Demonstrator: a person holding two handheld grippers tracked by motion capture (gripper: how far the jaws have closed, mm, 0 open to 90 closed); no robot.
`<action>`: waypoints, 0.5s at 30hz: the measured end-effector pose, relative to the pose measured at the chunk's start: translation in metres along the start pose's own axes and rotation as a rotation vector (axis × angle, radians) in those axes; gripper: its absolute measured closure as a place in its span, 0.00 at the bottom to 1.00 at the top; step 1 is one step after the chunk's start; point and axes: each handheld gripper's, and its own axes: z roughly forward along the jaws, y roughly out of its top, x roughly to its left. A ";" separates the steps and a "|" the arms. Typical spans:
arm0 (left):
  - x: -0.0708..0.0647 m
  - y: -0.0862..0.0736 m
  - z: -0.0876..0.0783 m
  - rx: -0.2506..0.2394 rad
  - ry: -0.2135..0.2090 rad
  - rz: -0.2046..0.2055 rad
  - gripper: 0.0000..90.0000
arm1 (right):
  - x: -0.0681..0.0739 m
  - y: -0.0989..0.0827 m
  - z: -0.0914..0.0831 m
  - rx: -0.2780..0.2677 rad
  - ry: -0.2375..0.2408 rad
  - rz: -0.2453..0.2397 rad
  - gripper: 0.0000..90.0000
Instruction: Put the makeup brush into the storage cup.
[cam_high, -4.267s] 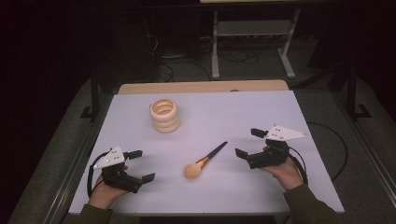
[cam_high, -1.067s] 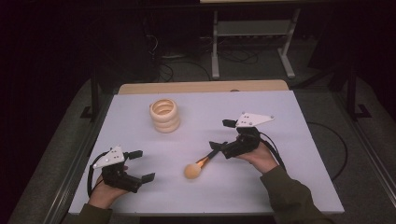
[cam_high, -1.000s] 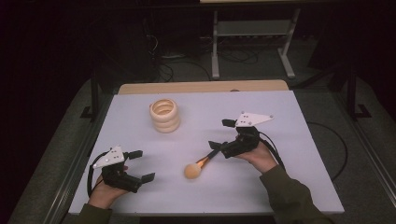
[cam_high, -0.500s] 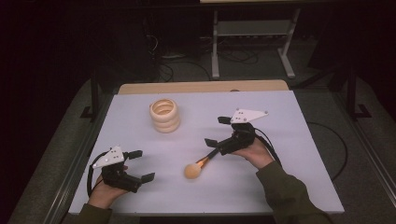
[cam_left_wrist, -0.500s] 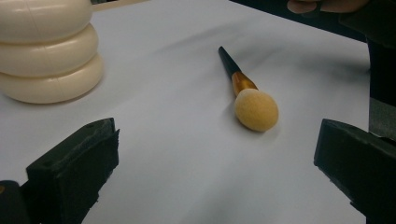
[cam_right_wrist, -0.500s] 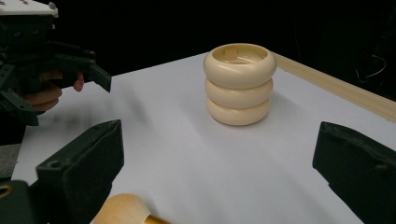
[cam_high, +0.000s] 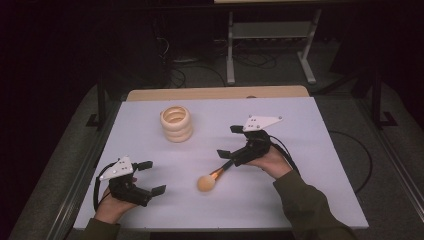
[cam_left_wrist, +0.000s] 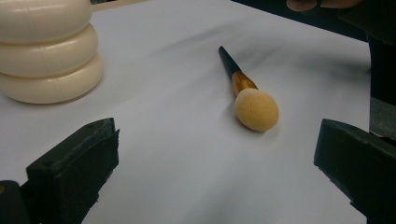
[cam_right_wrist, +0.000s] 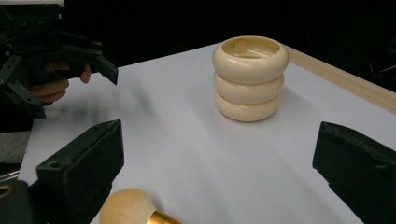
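Note:
A makeup brush (cam_high: 206, 183) with a round orange head and a black handle lies on the white table (cam_high: 300, 200). My right gripper (cam_high: 227, 141) hovers open over the handle's far end, with nothing between its jaws. In the right gripper view the brush head (cam_right_wrist: 125, 208) sits at the bottom between the spread jaws of the right gripper (cam_right_wrist: 219, 140). My left gripper (cam_high: 153, 176) rests open near the front left edge. In the left gripper view, the left gripper (cam_left_wrist: 217, 140) has the brush (cam_left_wrist: 256, 109) lying ahead of its wide-apart jaws.
A cream holder shaped like three stacked rings (cam_high: 176, 123) stands upright at the back left of the table, its top open (cam_right_wrist: 250, 77) (cam_left_wrist: 46, 51). A wooden strip (cam_high: 215, 93) runs along the far edge. Dark floor and a metal stand (cam_high: 270, 35) lie beyond.
My right gripper has come in from the table's right side to the brush handle, creeping a little further left in the last second. The left gripper and the brush have stayed put.

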 end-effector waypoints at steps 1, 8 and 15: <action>0.000 0.000 0.000 0.000 0.000 0.000 0.00 | 0.000 0.001 0.001 0.006 0.004 -0.004 0.01; 0.000 0.000 -0.001 0.003 0.001 -0.001 0.00 | 0.000 0.002 0.007 0.081 0.031 -0.023 0.01; 0.000 0.000 -0.001 0.003 0.000 0.000 0.00 | 0.000 0.001 0.016 0.149 0.058 -0.037 0.01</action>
